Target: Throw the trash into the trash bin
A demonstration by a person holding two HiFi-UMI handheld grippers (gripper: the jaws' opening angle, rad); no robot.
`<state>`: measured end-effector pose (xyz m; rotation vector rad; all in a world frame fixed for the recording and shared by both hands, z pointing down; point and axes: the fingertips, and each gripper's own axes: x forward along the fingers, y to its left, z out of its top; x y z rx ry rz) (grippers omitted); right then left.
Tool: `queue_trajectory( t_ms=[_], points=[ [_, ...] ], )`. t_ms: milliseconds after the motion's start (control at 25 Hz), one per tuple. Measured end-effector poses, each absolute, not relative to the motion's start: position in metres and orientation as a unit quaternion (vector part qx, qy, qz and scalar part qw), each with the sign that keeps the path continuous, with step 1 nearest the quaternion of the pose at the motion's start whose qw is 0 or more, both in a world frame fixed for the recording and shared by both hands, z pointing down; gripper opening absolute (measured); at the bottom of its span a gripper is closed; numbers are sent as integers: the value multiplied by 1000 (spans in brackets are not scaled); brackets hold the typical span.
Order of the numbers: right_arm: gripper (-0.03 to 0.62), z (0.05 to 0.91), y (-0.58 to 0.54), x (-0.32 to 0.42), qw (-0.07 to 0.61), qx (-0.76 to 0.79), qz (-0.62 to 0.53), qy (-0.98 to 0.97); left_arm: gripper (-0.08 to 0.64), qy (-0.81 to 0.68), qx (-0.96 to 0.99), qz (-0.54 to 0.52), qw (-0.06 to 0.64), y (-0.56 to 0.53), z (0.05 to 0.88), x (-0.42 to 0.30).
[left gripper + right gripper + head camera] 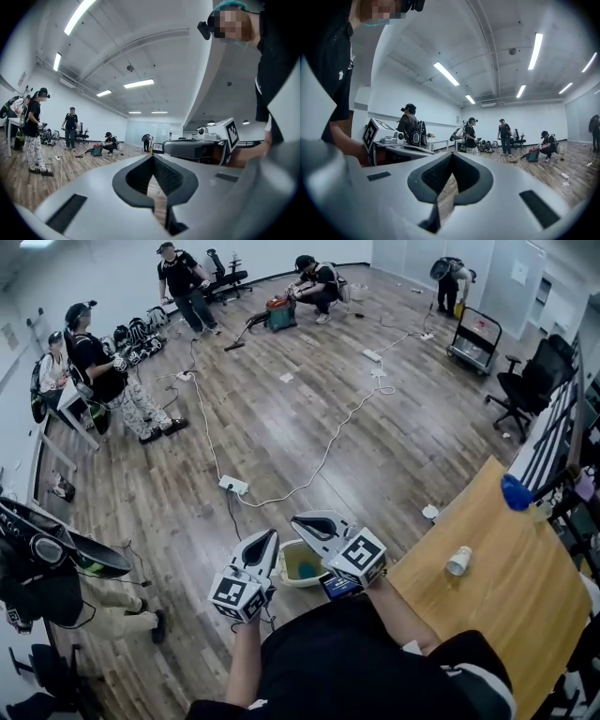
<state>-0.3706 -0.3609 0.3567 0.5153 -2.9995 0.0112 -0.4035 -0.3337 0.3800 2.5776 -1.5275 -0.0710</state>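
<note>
In the head view a white trash bin (284, 576) stands on the wood floor below my hands, with something teal and yellow inside. Both grippers are held up above it, pointing level into the room. My left gripper (269, 536) (153, 157) is shut, its jaws meeting at the tips with nothing between them. My right gripper (302, 519) (452, 155) is also shut and empty. Each gripper shows in the other's view: the right gripper (201, 145) and the left gripper (391, 140). A white paper cup (458, 561) lies on the wooden table (506, 615) to my right.
A blue object (516, 493) sits at the table's far edge. A small white scrap (429, 512) lies on the floor by the table. A power strip (233, 486) and long cables cross the floor. Several people stand or crouch further off; an office chair (525, 385) and a cart (475, 338) stand at the right.
</note>
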Motion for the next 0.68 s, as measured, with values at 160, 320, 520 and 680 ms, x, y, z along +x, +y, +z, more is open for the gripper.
queue_trajectory(
  t_ms=[160, 320, 520, 680],
  points=[
    [-2, 360, -361, -370, 57, 156, 2, -986, -3, -513, 855, -24, 73, -339, 383, -406],
    [-2, 367, -364, -370, 56, 161, 1, -985, -3, -510, 856, -22, 78, -342, 389, -404],
    [-2, 367, -363, -366, 59, 162, 3, -985, -3, -504, 859, -28, 89, -341, 387, -395],
    [-2, 362, -363, -363, 58, 160, 8, -985, -3, -498, 862, -32, 90, -340, 379, -387]
  ],
)
